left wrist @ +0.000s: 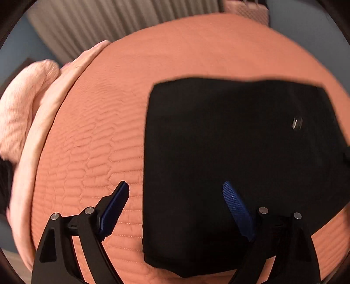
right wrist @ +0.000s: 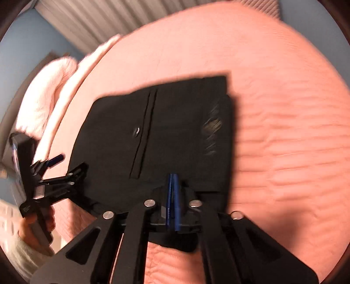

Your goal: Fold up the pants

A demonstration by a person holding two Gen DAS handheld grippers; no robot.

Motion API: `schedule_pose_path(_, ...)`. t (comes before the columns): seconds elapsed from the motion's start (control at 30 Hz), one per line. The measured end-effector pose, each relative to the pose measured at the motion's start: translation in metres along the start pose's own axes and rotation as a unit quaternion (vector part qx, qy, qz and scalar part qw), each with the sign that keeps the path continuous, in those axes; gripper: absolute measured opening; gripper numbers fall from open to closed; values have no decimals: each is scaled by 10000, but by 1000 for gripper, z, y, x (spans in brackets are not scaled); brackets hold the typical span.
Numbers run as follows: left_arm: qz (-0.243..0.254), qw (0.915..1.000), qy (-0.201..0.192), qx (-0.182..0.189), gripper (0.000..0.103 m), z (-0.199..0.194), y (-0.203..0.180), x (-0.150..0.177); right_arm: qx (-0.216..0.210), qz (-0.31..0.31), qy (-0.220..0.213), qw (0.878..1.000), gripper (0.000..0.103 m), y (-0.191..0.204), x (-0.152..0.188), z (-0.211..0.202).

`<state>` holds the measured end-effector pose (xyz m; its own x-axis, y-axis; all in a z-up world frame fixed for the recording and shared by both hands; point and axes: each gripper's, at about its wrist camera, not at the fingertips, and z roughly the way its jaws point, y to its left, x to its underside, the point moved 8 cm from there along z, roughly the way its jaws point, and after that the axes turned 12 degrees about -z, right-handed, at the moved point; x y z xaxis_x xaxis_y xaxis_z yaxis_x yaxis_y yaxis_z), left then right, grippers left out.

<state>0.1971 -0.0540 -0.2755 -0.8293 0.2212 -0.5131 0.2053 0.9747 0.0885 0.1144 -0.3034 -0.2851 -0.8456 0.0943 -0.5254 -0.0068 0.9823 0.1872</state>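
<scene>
Left tool (left wrist: 175, 207) is spread wide, grasping nothing: one blue pad hangs over the quilted orange bed (left wrist: 91, 135), the other over the black pants (left wrist: 229, 153), which lie folded into a flat rectangle on the bed. Right tool (right wrist: 173, 196) has its pads pressed together, pinching the near edge of the pants (right wrist: 175, 131).

place: home bedroom | evidence: quilted bedspread (left wrist: 196, 54), fluffy pillow (left wrist: 19, 109), pleated curtain (left wrist: 98, 19)
</scene>
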Motion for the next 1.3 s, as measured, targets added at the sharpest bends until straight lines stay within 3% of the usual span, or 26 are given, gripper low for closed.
schedule_pose_path(0.03, -178, 9998, -81, -10, 87, -1, 1, -5, 20, -280, 12, 9996, 8, 8, 0, 2)
schedule_pose_path(0.1, -75, 9994, 159, -295, 93, 17, 0, -2, 163, -960, 285, 9948, 5, 13, 13, 27)
schedule_pose_path(0.13, 37, 9986, 346, -397, 95, 31, 0, 2, -53, -717, 134, 9973, 3, 5, 13, 24)
schedule_pose_path(0.17, -133, 9990, 375, -210, 94, 28, 5, -1, -96, -285, 130, 9995, 1, -5, 10, 18)
schedule_pose_path(0.2, -289, 9988, 352, -187, 92, 21, 12, -4, 88, 23, 68, 9999, 3, -15, 3, 7)
schedule_pose_path(0.23, -415, 9985, 118, -323, 92, 8, 23, -15, 339, 120, -110, 9993, 9, -20, -9, -5)
schedule_pose_path(0.33, -483, 9981, -75, -381, 92, 10, 23, -45, -262, -152, -649, 9974, 9, 12, -69, -16)
schedule_pose_path(0.4, -389, 9984, 101, -392, 92, 35, 12, -61, -457, -417, -565, 9965, 8, 27, -93, 10)
schedule_pose_path(0.43, -357, 9978, 179, -523, 92, 51, 9, -70, -303, -689, -249, 9969, 7, 26, -99, 41)
schedule_pose_path(0.5, -223, 9960, 430, -747, 96, 85, 10, -86, 75, -813, 256, 9963, 0, -4, -89, 80)
schedule_pose_path(0.53, -215, 9958, 466, -760, 98, 95, 14, -94, -347, -311, 91, 9989, 0, -20, -89, 80)
schedule_pose_path(0.6, -477, 9923, 338, -1095, 98, 98, 36, -117, 23, 167, -22, 9999, 1, -34, -94, 61)
schedule_pose_path(0.67, -789, 9906, 42, -1120, 96, 96, 53, -140, -192, -62, -319, 9993, 6, -10, -108, 44)
schedule_pose_path(0.7, -882, 9897, 73, -1126, 96, 103, 57, -148, -456, -394, -319, 9977, 6, 10, -110, 47)
schedule_pose_path(0.73, -870, 9901, 179, -1087, 96, 114, 58, -152, -352, -750, -141, 9965, 5, 19, -107, 61)
schedule_pose_path(0.77, -650, 9902, 435, -1155, 98, 135, 54, -152, -49, -923, 120, 9956, 5, 13, -100, 77)
schedule_pose_path(0.8, -370, 9886, 595, -1333, 98, 156, 51, -152, -165, -843, 190, 9961, 0, 3, -94, 89)
schedule_pose_path(0.83, -148, 9872, 600, -1467, 98, 168, 51, -153, -527, -252, -1, 9983, 0, -11, -95, 84)
schedule_pose_path(0.87, -140, 9877, 522, -1466, 98, 174, 55, -162, -522, 28, -69, 9986, 0, -15, -99, 75)
schedule_pose_path(0.93, -466, 9831, 532, -1688, 98, 174, 80, -169, 230, -301, -317, 9988, 7, -14, -105, 43)
schedule_pose_path(0.97, -643, 9824, 322, -1725, 94, 160, 96, -169, 239, -444, -338, 9982, 7, -12, -101, 32)
schedule_pose_path(1.07, -753, 9917, -63, -1042, 96, 114, 113, -150, 315, -384, -139, 9987, 11, -17, -65, 6)
schedule_pose_path(1.1, -769, 9930, -132, -884, 97, 102, 117, -139, 368, -290, -81, 9989, 22, -24, -53, 0)
schedule_pose_path(1.13, -788, 9941, -149, -733, 97, 91, 115, -128, 466, -60, -47, 9989, 49, -32, -33, -11)
schedule_pose_path(1.2, -792, 9963, -49, -318, 97, 61, 97, -83, 608, 222, -153, 9978, 77, -30, -13, -27)
schedule_pose_path(1.3, -676, 9971, 131, -320, 97, 45, 85, -17, 417, 196, -133, 9988, 90, -10, 12, -29)
